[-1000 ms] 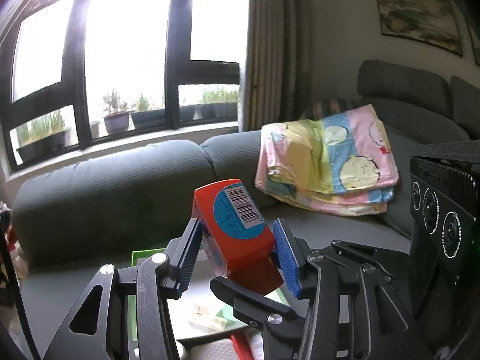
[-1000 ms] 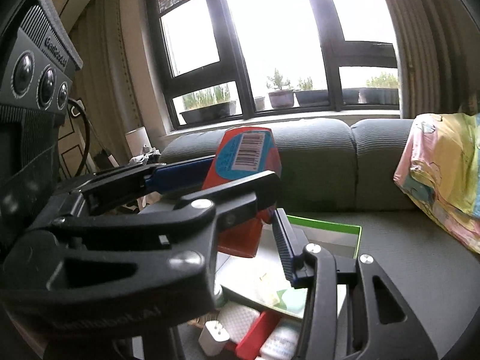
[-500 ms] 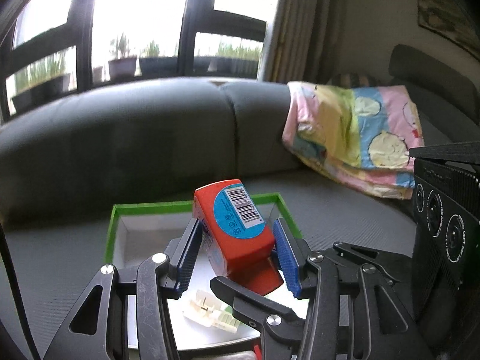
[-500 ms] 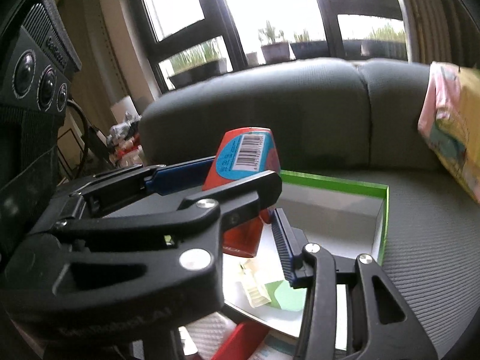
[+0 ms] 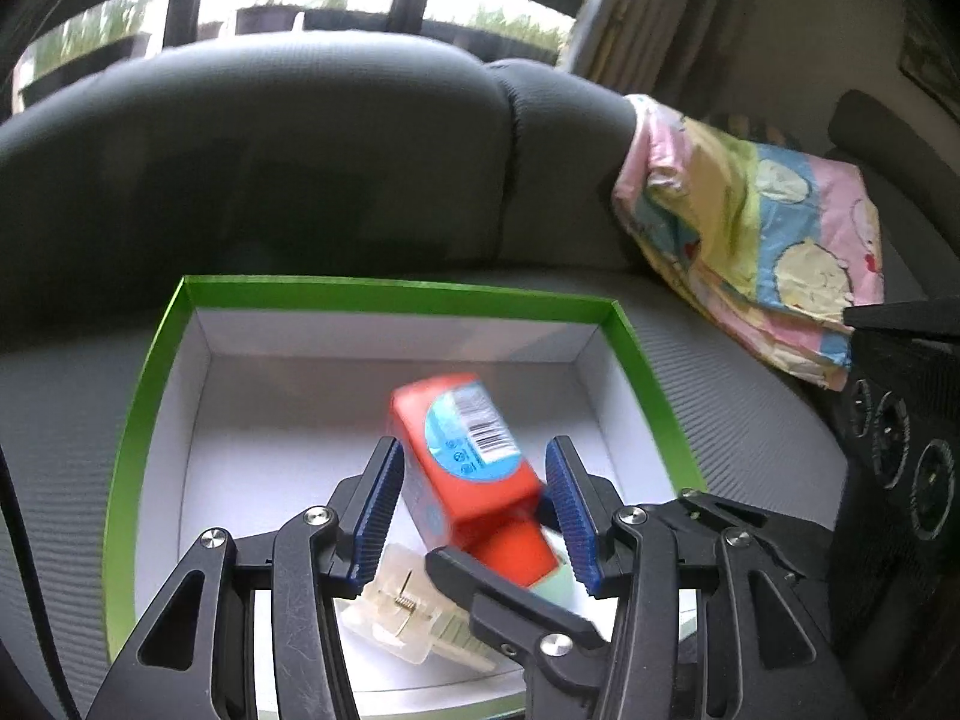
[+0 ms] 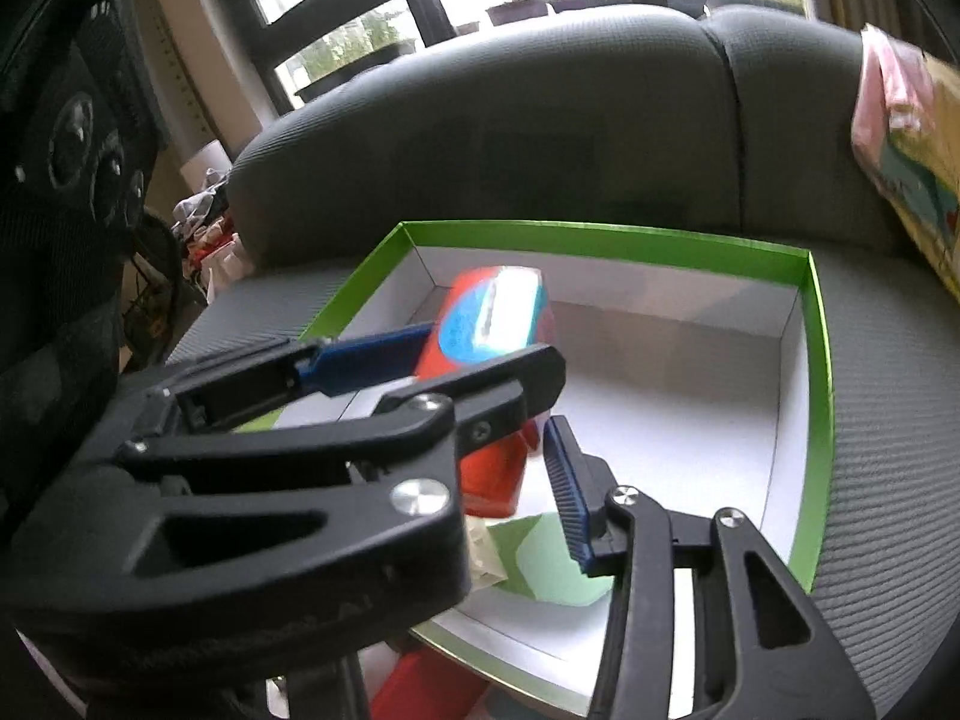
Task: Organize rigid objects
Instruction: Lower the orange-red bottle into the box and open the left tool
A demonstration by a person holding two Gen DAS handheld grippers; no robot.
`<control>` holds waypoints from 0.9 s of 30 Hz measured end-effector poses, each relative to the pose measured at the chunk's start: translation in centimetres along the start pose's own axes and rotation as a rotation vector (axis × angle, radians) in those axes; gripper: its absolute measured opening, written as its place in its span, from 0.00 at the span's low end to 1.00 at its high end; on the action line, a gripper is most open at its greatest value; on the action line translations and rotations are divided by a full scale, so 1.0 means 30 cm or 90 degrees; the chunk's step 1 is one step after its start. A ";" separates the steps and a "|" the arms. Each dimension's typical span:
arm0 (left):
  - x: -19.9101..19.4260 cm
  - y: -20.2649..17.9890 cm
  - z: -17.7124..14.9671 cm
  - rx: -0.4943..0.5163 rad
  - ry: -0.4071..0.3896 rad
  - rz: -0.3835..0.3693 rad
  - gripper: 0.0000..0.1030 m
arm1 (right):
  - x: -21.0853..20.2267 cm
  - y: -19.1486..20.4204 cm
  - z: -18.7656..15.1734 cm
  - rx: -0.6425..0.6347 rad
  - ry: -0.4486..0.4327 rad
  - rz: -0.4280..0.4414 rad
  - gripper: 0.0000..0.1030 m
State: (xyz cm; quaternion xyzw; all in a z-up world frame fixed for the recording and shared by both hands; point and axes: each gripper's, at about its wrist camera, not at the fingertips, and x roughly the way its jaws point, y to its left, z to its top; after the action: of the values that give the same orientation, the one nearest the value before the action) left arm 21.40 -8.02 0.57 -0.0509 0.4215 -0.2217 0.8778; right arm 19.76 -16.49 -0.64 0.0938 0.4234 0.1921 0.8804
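A red box with a blue barcode label [image 5: 468, 474] sits blurred between the fingers of my left gripper [image 5: 474, 510], over a green-rimmed white box [image 5: 150, 372]. The jaws stand wider than the red box, with gaps on both sides, so the left gripper is open. In the right wrist view the red box [image 6: 492, 324] hangs above the green-rimmed box [image 6: 819, 360]. My right gripper [image 6: 522, 438] is open, its fingers crossing under the left gripper's. A clear plastic item [image 5: 408, 612] and a pale green card [image 6: 558, 564] lie in the box.
The box rests on a grey sofa seat [image 5: 750, 408] with its backrest [image 5: 300, 150] behind. A folded pastel blanket [image 5: 756, 228] lies at the right. A red object [image 6: 420, 690] lies outside the box's near edge. Clutter stands beyond the sofa's left end [image 6: 204, 240].
Both grippers tipped down over the green-rimmed box. My left gripper's jaws opened and the red box, held before, is slipping down, blurred by motion.
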 end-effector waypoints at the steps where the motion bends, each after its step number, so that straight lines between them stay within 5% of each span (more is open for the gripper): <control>1: 0.003 0.007 -0.002 -0.008 0.003 0.003 0.53 | 0.003 -0.009 0.000 0.013 0.004 -0.010 0.59; 2: 0.002 0.015 -0.004 -0.017 0.006 0.006 0.59 | 0.003 -0.018 0.000 0.021 0.005 -0.026 0.72; 3: -0.006 0.023 -0.004 -0.025 0.005 0.013 0.77 | -0.001 -0.028 -0.001 0.030 0.006 -0.041 0.78; 5: -0.032 0.029 -0.008 -0.022 -0.009 0.032 0.91 | -0.021 -0.044 -0.008 0.043 0.000 -0.029 0.80; 16: -0.228 -0.019 -0.063 0.029 -0.086 0.134 0.97 | -0.238 -0.029 -0.079 0.047 -0.059 -0.046 0.95; 27: -0.439 -0.068 -0.139 0.037 -0.132 0.147 1.00 | -0.454 0.054 -0.182 0.014 -0.099 -0.084 0.99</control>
State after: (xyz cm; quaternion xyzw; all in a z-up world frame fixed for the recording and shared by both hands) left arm 10.30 -3.74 7.92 0.0004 0.3249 -0.1249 0.9375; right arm 7.33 -20.69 6.15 0.0899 0.3612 0.1212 0.9202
